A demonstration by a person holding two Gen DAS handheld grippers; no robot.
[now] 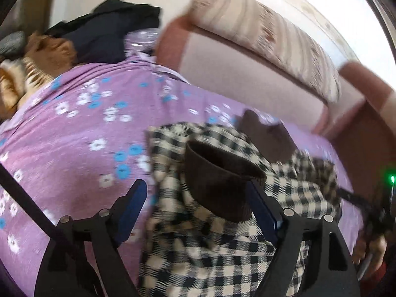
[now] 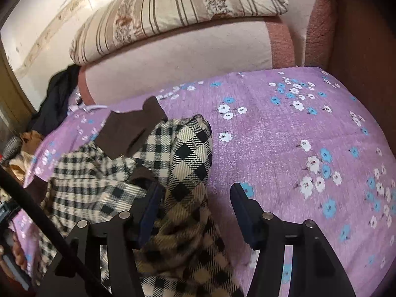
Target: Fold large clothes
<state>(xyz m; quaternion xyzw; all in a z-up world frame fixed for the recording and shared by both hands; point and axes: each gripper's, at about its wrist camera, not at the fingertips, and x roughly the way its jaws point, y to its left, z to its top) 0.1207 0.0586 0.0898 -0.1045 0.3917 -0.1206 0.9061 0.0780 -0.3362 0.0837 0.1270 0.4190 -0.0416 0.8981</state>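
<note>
1. Setting: a sofa bed covered w/ a purple floral sheet point(image 2: 284, 133). A striped pillow point(image 2: 173, 12) lies on top of the pink sofa backrest point(image 2: 173, 64).
2. Task item: a black-and-cream checked garment point(image 2: 173, 163) w/ dark brown trim lies crumpled on the sheet, toward the left in the right wrist view, in the lower centre and right of the left wrist view point(image 1: 198, 252).
3. A dark brown ribbed cuff point(image 1: 217, 180) of the garment sits on top of the checked cloth, just ahead of the left tool.
4. Left gripper point(image 1: 195, 200): jaws wide apart. The brown cuff and checked cloth lie between the fingers; the cuff meets the right-hand finger, the other finger stands clear over the sheet. No grip seen.
5. Right gripper point(image 2: 195, 205): jaws apart. Checked cloth lies between them against the left-hand finger; the right-hand finger is over bare sheet. Pads not pressing together on anything.
6. Far end of the bed: a pile of other clothes point(image 1: 104, 32), dark navy and tan, apart from the checked garment.
7. Left wrist view is motion-blurred; fine detail unclear.
</note>
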